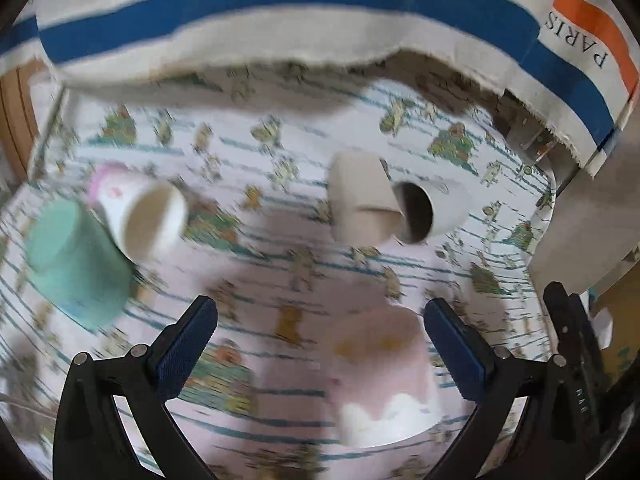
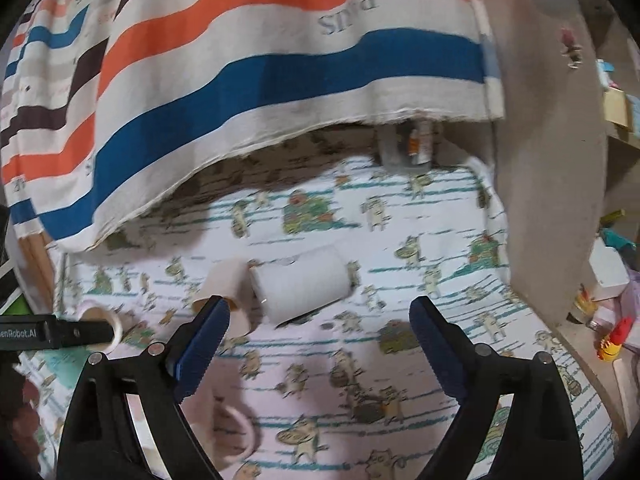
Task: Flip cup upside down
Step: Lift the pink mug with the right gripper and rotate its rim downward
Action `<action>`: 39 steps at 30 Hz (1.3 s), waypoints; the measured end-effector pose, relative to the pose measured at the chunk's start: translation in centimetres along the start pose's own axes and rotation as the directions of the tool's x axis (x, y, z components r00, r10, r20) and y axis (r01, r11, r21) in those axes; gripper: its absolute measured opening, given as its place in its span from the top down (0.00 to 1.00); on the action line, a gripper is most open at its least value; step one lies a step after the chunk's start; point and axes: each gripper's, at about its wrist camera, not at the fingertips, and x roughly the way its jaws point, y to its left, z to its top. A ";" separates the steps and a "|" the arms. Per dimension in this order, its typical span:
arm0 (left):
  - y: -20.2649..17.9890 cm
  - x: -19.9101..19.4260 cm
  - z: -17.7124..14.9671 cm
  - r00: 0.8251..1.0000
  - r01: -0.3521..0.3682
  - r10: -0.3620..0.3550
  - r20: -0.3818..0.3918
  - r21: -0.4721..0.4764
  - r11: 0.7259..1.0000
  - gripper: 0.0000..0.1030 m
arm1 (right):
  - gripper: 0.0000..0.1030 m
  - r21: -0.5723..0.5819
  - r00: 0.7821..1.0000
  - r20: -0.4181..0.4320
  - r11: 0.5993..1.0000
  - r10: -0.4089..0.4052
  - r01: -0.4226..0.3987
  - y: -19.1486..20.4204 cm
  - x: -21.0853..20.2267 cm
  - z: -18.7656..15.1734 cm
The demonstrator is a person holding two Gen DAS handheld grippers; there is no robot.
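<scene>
In the left wrist view a pink and white cup stands upside down on the patterned cloth, between my open left gripper's blue fingertips without touching them. A white and pink cup lies on its side at the left, leaning on a mint green cup. A beige cup and a white cup lie on their sides in the middle. In the right wrist view my right gripper is open and empty, with the beige cup and white cup beyond it.
A striped cloth hangs over the back of the table. A grey board stands at the right, with shelves of small items behind it. The left gripper's body reaches in at the left of the right wrist view. A pink handle shows near the bottom.
</scene>
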 end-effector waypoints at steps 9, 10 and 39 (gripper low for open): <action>-2.4 3.5 -0.8 0.996 0.017 -0.023 -0.091 -0.068 0.998 0.01 | 0.10 -0.031 1.000 0.009 1.000 -0.004 0.004 0.6 0.1 -0.8; -2.4 3.7 -0.8 0.995 0.011 -0.017 -0.094 -0.070 0.997 0.01 | 0.10 -0.033 1.000 0.004 0.999 0.003 -0.003 0.6 0.1 -0.9; -2.7 5.4 -1.5 0.992 -0.023 0.018 -0.127 -0.041 0.999 0.20 | 0.10 -0.049 0.999 -0.032 0.999 -0.014 0.012 1.3 0.8 -1.8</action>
